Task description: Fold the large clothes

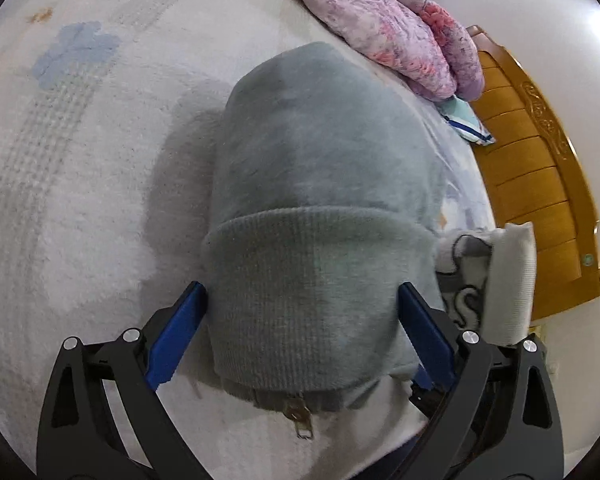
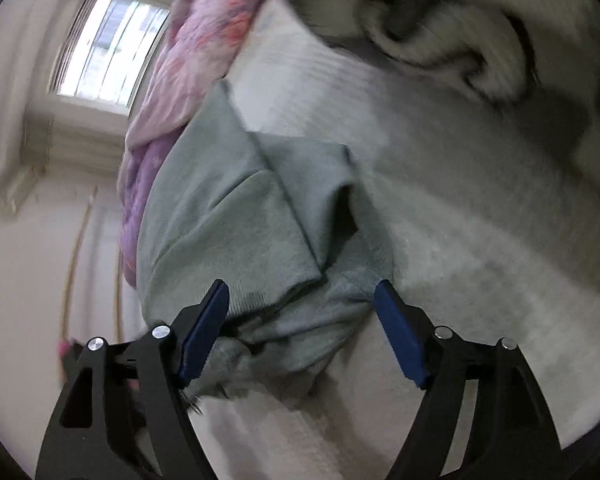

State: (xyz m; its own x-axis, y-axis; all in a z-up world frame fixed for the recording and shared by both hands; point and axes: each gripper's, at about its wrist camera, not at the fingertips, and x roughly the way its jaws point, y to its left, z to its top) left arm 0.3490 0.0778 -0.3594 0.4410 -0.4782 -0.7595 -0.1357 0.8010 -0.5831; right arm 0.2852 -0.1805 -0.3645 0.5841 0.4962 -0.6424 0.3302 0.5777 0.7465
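I had the grey-green garment (image 1: 320,184) bundled on the bed (image 1: 80,200), left gripper (image 1: 302,300) and right gripper (image 2: 302,304) both spread wide around it, gripping nothing, so closing came next

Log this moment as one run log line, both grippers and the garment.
left gripper: open, straddling ribbed hem | right gripper: open, over bunched edge | grey-green garment: partly folded on bed blanket

Black gripper (image 1: 302,294) arms, blue pads (image 1: 178,336), silver screws (image 1: 131,335)
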